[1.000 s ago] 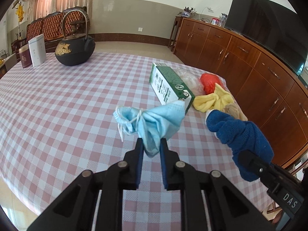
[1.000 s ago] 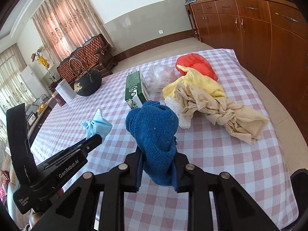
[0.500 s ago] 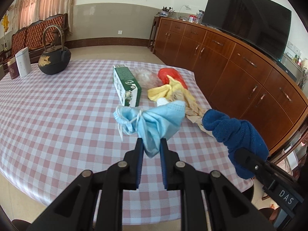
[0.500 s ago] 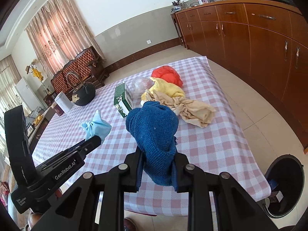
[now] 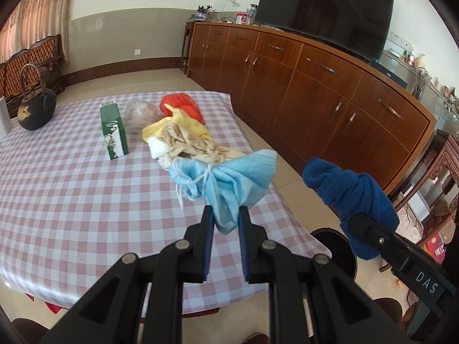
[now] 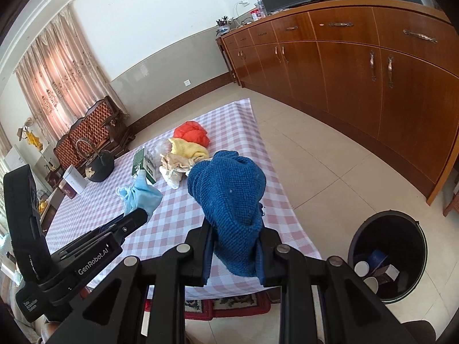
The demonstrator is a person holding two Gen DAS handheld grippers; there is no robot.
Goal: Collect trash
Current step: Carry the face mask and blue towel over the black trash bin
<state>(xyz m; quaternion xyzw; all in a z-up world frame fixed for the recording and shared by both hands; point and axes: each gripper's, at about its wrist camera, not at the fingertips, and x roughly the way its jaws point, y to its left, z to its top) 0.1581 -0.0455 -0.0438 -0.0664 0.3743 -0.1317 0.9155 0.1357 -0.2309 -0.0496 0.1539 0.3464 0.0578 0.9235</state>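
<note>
Blue face mask (image 5: 229, 180), crumpled w/ its ear loops dangling, is pinched in the left gripper (image 5: 225, 223), jaws clamped tight on its lower end. It hangs in the air above the near edge of the table (image 5: 71, 200). Just to its right, a blue knitted cloth (image 6: 229, 197) is squeezed between the jaws of the right gripper (image 6: 233, 253), bulging out over the top of them; also off the table, over the table's corner.

On the floor beside that corner, to the right, stands a black trash bin (image 6: 384, 229), open, w/ paper cups and small boxes inside. In the left wrist view only part of it shows behind the grippers.

On the checked tablecloth, well apart from the held items: a pile w/ a beige rag (image 5: 189, 146), yellow cloth (image 5: 183, 123), red bag (image 5: 180, 103) and a clear plastic bag (image 5: 140, 111), all touching or overlapping. Green carton (image 5: 113, 132) lies just left of the pile. Black kettle (image 5: 36, 106) sits at the far left end, a white box partly in view beside it. Wooden cabinets (image 6: 373, 71) run along the wall, w/ a TV (image 5: 324, 11) on top.
</note>
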